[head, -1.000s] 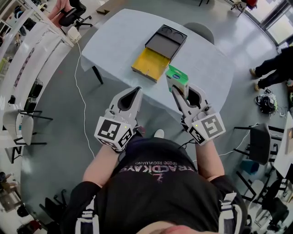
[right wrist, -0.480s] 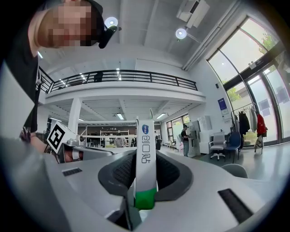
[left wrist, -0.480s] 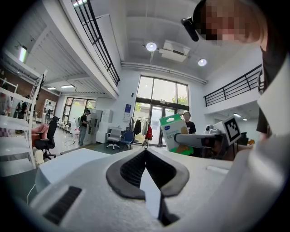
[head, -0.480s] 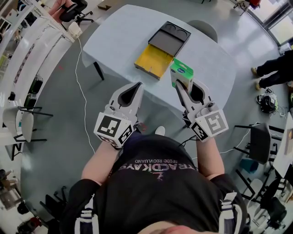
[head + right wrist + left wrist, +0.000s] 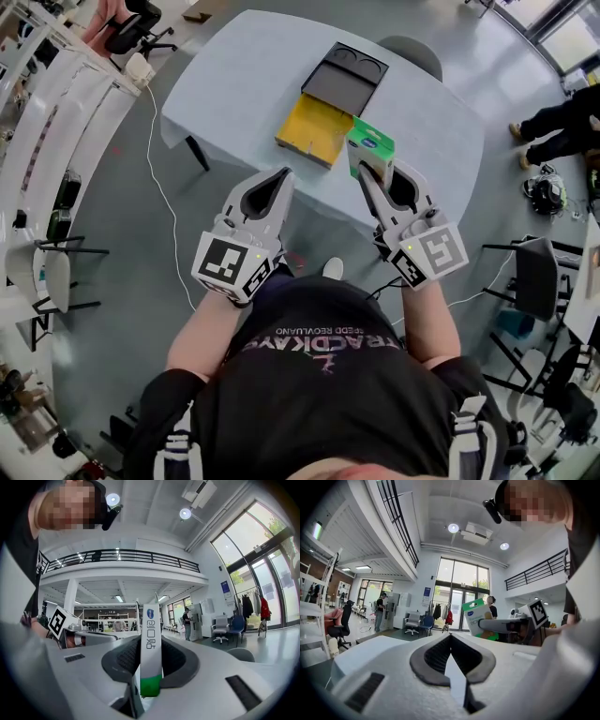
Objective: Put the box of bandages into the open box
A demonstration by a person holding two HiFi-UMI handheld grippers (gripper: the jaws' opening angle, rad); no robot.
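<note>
white round table (image 5: 234,84): open box (image 5: 314,128) toward its near edge. box of bandages (image 5: 368,148): upright in the air over that edge, right gripper (image 5: 375,180) clamped on its narrow faces. left gripper (image 5: 281,178): closed, empty. we judge the carton light, stiff, crushable; grip low, gently.

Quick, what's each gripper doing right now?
Left gripper: shut, nothing in it.
Right gripper: shut on the box of bandages.

Right tongs (image 5: 375,172) grip bandage box (image 5: 369,153) near open box (image 5: 339,89).
</note>
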